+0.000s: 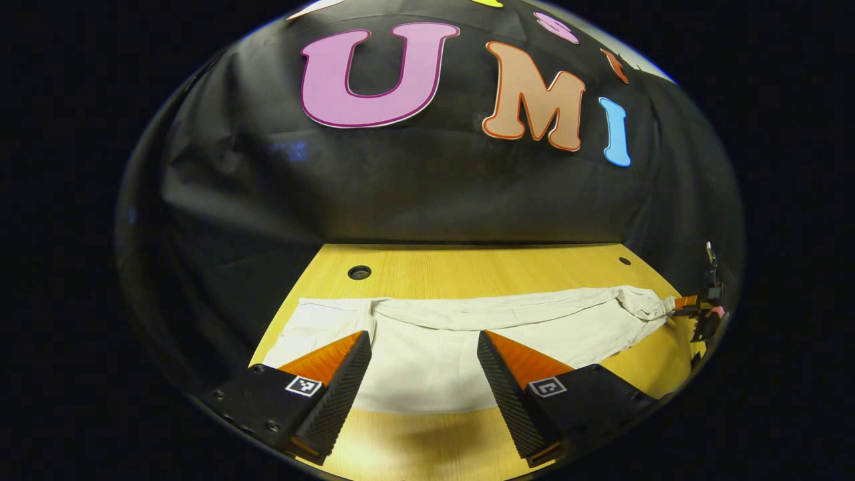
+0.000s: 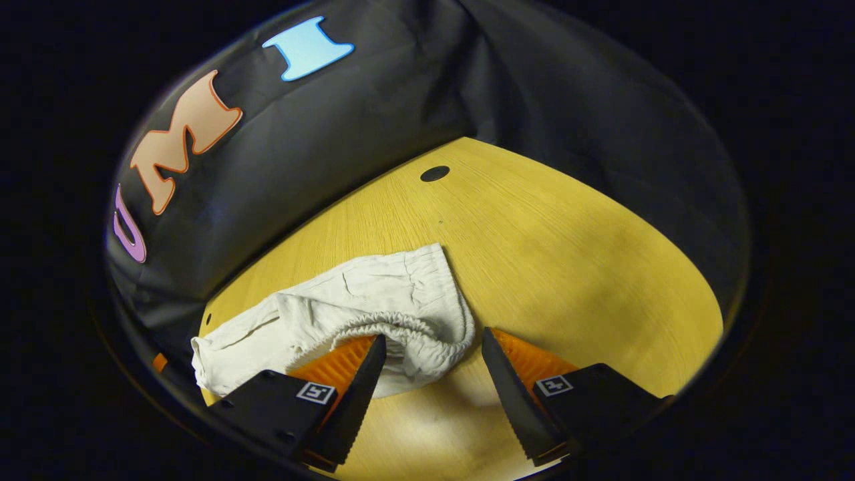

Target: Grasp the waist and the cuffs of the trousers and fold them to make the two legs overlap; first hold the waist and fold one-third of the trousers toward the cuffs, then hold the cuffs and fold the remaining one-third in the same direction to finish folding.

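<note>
**Pale trousers stretched across the table, both grippers spread at opposite ends**

The black cloth wall (image 1: 414,180) closes the booth behind and beside a yellow wooden table (image 1: 467,267), the widest surface in the left gripper view. No brand or readable label shows on the garment or the table; the only markings on the tools are small square black-and-white coded tags on the finger bases, which carry no words.

The trousers (image 1: 467,327), off-white and wrinkled, lie flat on the table with their long axis running left to right across the left gripper view. The broad flat end lies at the left, and the cloth narrows to a gathered end at the far right. In the right gripper view that gathered part is the elastic waist (image 2: 407,331), puckered and bunched, with its opening turned toward the camera and the rest of the cloth trailing away to the left.

Two dark round holes (image 1: 359,272) sit in the tabletop beyond the trousers, near the wall; nothing lies on the cloth or blocks either tool.

The left gripper (image 1: 424,354) has its fingers spread wide over the near edge of the trousers, pinching nothing. The right gripper (image 2: 433,354) is likewise spread, the waist lying between its fingers and against the left one.
</note>
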`<state>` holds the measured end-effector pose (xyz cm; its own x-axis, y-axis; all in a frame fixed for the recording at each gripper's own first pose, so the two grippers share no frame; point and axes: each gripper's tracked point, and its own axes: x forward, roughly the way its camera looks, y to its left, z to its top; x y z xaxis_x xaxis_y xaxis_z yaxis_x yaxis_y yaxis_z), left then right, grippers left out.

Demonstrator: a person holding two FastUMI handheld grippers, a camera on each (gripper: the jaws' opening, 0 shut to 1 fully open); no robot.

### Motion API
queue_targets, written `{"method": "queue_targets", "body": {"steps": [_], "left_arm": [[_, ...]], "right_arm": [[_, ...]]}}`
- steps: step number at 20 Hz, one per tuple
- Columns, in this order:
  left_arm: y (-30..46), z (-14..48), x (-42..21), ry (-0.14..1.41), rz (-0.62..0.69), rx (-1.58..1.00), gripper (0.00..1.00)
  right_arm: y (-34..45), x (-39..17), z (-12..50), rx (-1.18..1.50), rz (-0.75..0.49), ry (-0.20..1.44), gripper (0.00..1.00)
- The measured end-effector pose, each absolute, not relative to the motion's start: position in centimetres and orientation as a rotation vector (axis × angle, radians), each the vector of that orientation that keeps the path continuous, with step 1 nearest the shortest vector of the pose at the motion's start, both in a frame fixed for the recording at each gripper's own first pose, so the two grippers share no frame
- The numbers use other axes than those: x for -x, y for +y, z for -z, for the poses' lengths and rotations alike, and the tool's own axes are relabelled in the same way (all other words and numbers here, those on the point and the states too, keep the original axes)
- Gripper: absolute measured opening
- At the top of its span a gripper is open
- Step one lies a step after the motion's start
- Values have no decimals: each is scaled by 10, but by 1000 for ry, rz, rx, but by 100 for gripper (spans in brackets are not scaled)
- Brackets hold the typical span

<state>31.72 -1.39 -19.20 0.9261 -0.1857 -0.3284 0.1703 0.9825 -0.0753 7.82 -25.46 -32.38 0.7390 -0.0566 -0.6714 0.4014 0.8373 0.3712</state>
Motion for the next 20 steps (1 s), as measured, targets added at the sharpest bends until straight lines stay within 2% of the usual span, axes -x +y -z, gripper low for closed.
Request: {"method": "queue_targets", "body": {"steps": [1, 2, 3, 4, 5, 7, 8, 9, 10, 11, 20], "left_arm": [[-14, 192, -317, 341, 182, 47, 96], [-16, 193, -318, 340, 185, 49, 96], [-18, 192, -319, 339, 189, 51, 96], [-21, 193, -320, 339, 196, 52, 96], [-22, 192, -320, 339, 200, 49, 96], [-23, 192, -323, 337, 207, 42, 96], [-25, 191, -324, 334, 211, 40, 96], [-25, 191, -325, 331, 215, 39, 96], [-26, 191, -325, 329, 219, 40, 96], [-27, 191, -325, 327, 223, 43, 96], [-35, 185, -321, 298, 259, 98, 95]], "right_arm": [[-254, -81, 325, -547, 270, 698, 93], [-254, -83, 324, -570, 269, 689, 72], [-256, -84, 325, -589, 273, 696, 88], [-258, -81, 330, -596, 288, 708, 60], [-259, -80, 331, -605, 294, 713, 53], [-258, -85, 326, -604, 299, 694, 31], [-256, -87, 324, -595, 298, 682, 28], [-255, -87, 320, -586, 297, 674, 17], [-255, -84, 314, -588, 291, 664, 24], [-253, -84, 306, -598, 283, 649, 18], [-192, -109, 198, -652, 170, 434, 18]]}}
